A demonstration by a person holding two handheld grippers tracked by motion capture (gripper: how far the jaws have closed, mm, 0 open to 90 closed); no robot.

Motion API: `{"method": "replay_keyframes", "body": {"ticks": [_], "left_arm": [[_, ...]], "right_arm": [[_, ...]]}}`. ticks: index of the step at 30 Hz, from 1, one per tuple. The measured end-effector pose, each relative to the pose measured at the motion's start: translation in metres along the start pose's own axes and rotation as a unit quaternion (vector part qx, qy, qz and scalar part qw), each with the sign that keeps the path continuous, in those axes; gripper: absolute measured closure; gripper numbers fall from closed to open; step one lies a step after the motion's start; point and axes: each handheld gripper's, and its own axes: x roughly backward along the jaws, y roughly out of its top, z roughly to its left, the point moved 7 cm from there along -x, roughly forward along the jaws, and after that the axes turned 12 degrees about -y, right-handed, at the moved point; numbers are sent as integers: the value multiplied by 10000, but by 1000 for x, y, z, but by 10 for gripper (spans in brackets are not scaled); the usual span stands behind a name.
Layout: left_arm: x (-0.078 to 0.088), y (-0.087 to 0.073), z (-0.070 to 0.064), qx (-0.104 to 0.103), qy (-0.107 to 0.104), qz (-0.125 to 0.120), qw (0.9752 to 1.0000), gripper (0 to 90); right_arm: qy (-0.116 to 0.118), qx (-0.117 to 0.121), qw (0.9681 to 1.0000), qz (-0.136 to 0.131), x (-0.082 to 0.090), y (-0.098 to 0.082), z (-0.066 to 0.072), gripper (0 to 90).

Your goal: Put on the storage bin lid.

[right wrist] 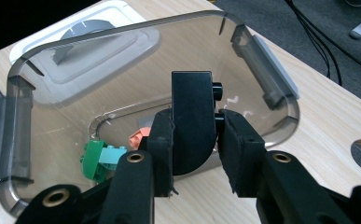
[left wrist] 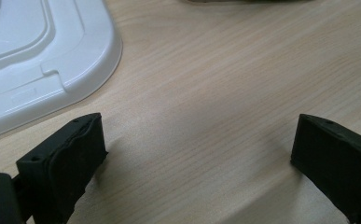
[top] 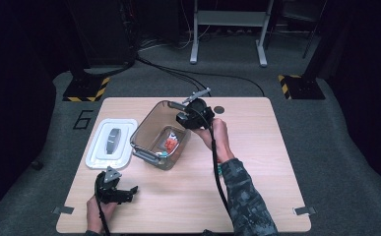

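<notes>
Here the right gripper has its jaws clenched on a black block, poised above the clear container. Releasing should wait until the block sits over the bricks below. The left gripper rests with its jaws released on the surface.

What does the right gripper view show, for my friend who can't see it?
The right claw is shut on a black block, holding it over a see-through plastic box with green and orange toy bricks in the bottom. A white lid lies on the wooden table behind the box.
</notes>
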Motion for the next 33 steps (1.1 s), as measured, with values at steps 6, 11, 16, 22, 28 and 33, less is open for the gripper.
{"method": "replay_keyframes", "body": {"ticks": [6, 11, 16, 22, 28, 33], "left_arm": [[0, 0, 0, -1, 2, -2, 10000, 27], [0, 0, 0, 27, -4, 2, 10000, 27], [0, 0, 0, 26, -4, 3, 10000, 27], [0, 0, -1, 29, -3, 0, 10000, 28], [-1, 0, -1, 70, 5, -50, 10000, 27], [-1, 0, -1, 69, 1, -46, 10000, 27]], "right_arm": [[23, 65, 10000, 51, -10, 3, 7, 669], [-17, 104, 9999, 76, -18, 4, 11, 668], [32, 197, 9997, 138, -26, 3, 15, 668], [105, 158, 9997, 168, -30, 1, 17, 667], [95, 287, 9991, 288, -33, -6, 19, 667], [61, 287, 9989, 367, -35, -11, 16, 664]]}}
